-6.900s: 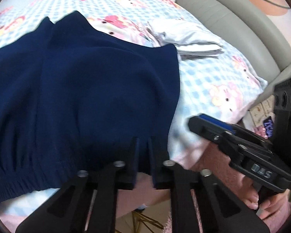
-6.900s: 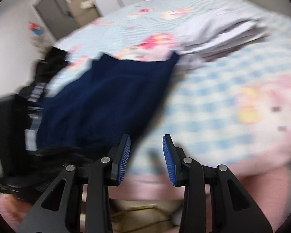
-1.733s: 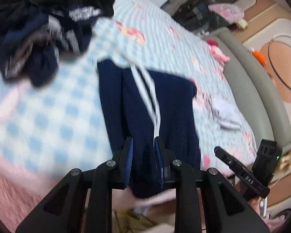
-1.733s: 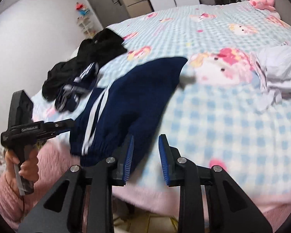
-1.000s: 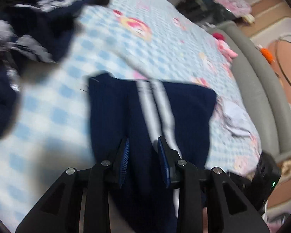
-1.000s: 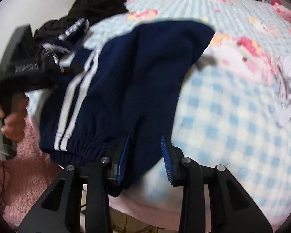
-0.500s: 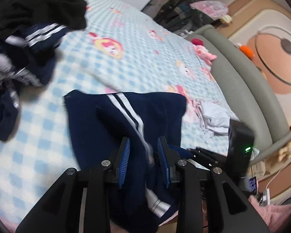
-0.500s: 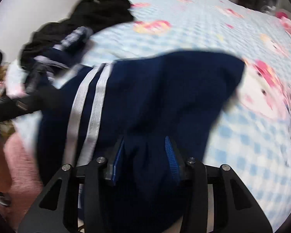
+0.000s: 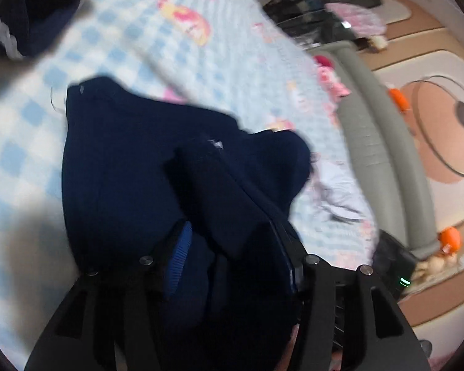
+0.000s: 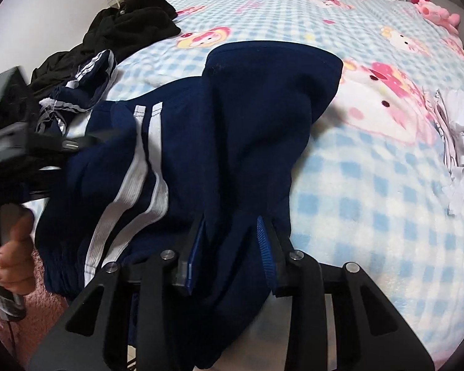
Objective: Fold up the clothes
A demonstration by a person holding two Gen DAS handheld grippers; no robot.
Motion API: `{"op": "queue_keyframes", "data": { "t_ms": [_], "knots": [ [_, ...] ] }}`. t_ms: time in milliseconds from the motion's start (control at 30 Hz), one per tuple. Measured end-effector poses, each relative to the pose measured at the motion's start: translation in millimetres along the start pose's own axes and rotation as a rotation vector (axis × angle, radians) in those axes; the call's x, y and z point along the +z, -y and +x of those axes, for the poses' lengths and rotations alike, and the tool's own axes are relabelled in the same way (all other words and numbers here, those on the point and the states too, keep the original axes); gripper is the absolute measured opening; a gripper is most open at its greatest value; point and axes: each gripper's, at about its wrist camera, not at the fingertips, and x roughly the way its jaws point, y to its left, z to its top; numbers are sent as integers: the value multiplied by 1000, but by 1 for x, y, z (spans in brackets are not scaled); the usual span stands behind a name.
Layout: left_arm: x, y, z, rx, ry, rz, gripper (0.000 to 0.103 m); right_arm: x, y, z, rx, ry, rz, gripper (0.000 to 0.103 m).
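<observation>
1. Bed (image 10: 371, 167) covered by a blue-white checked cartoon blanket.
2. Navy trousers (image 10: 232, 117) with white stripes lie across the near edge.
3. Dark clothes pile (image 10: 114, 34) far left.
4. White garments (image 10: 461, 142) right.
5. Pink plush (image 10: 436, 12) far corner.

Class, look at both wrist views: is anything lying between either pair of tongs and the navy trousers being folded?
Nothing visible. The right tongs already have the navy trousers bunched between the fingers, and cloth also fills the left tongs. The dark clothes pile and white garment lie off to the sides on the bed.
</observation>
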Motion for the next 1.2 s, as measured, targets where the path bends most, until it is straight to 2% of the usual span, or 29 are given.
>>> {"op": "queue_keyframes", "data": {
  "t_ms": [67, 100, 133, 233, 333, 400, 467, 533, 567, 600, 667, 700, 733, 767, 1000, 1100, 1133, 1167, 1200],
  "knots": [
    [-2, 8, 5, 8, 0, 28, 31, 1, 1, -6, 14, 16, -1, 34],
    [-3, 14, 3, 5, 8, 44, 17, 2, 1, -10, 22, 24, -1, 35],
    [-3, 20, -3, 25, 38, 70, 10, 2, 1, -13, 29, 33, -2, 35],
    [-4, 30, -30, 129, 121, 130, 5, 4, 2, -23, 51, 57, -3, 35],
    [-2, 22, -59, 248, 176, 145, 5, 6, 3, -32, 72, 81, -5, 35],
    [2, 1, -65, 197, 153, 62, 5, 11, 5, -42, 66, 112, 1, 36],
    [6, -21, -71, 139, 126, -26, 12, 18, 11, -45, 49, 136, 24, 38],
    [8, -27, -66, 81, 100, -68, 61, 25, 19, -45, 39, 149, 59, 40],
    [8, -25, -61, 62, 100, -62, 62, 26, 24, -46, 38, 148, 77, 41],
    [9, -23, -56, 55, 100, -51, 62, 28, 24, -42, 40, 143, 80, 41],
    [10, -22, -55, 98, 92, -35, 60, 32, 21, -34, 22, 125, 74, 41],
    [11, -21, -54, 120, 88, -28, 43, 32, 20, -32, 8, 116, 67, 41],
    [12, -20, -54, 143, 83, -20, 14, 31, 19, -31, 2, 108, 60, 41],
    [13, -20, -53, 165, 79, -12, 6, 30, 20, -29, -2, 100, 54, 41],
    [19, -15, -50, 323, 50, 42, 5, 31, 24, -28, -9, 91, 40, 41],
    [21, -13, -49, 390, 37, 65, 17, 36, 27, -21, -2, 77, 60, 42],
    [22, -12, -48, 413, 33, 72, 18, 38, 27, -19, 2, 73, 61, 43],
    [22, -14, -54, 388, 69, 54, 19, 41, 28, -18, 2, 77, 60, 50],
    [23, -17, -58, 380, 101, 35, 25, 44, 30, -17, 2, 82, 59, 59]
  ]
}}
